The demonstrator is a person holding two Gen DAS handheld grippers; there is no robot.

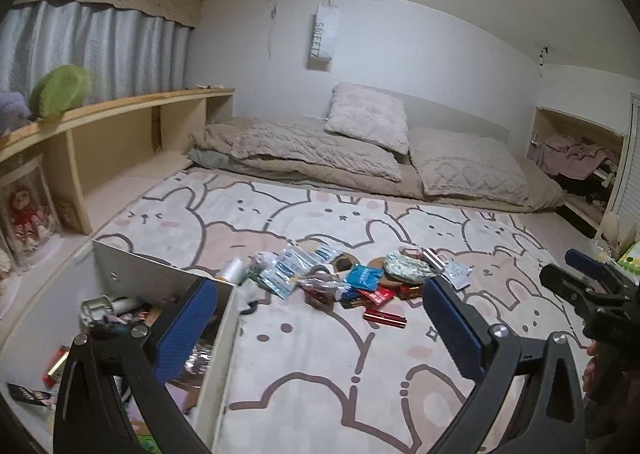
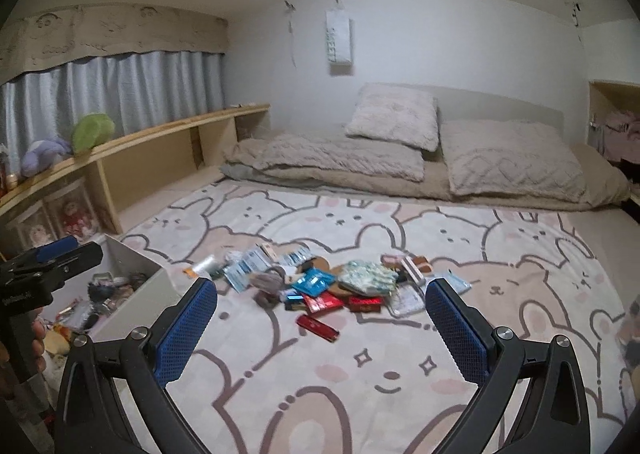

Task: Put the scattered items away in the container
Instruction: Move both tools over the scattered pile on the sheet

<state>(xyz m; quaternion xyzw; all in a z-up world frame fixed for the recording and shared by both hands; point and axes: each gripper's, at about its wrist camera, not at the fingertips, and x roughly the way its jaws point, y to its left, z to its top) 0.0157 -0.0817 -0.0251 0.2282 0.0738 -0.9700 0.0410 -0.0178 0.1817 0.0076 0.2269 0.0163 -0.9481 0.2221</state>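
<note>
left wrist view: scattered items [image 1: 352,278] lie heaped on the bunny blanket [image 1: 320,366], just right of the container [image 1: 224,334].
container: white box at the blanket's left edge, small things already inside.
left gripper [image 1: 320,318]: held low over the container's right wall, aimed at the heap, jaws spread wide, nothing between them.
right gripper [image 2: 320,318]: level above the blanket, facing the heap, jaws spread, empty.
right wrist view: a red bar [image 2: 318,328] lies nearest.
beyond: pillows [image 2: 394,116], wooden shelf [image 1: 120,106].
</note>
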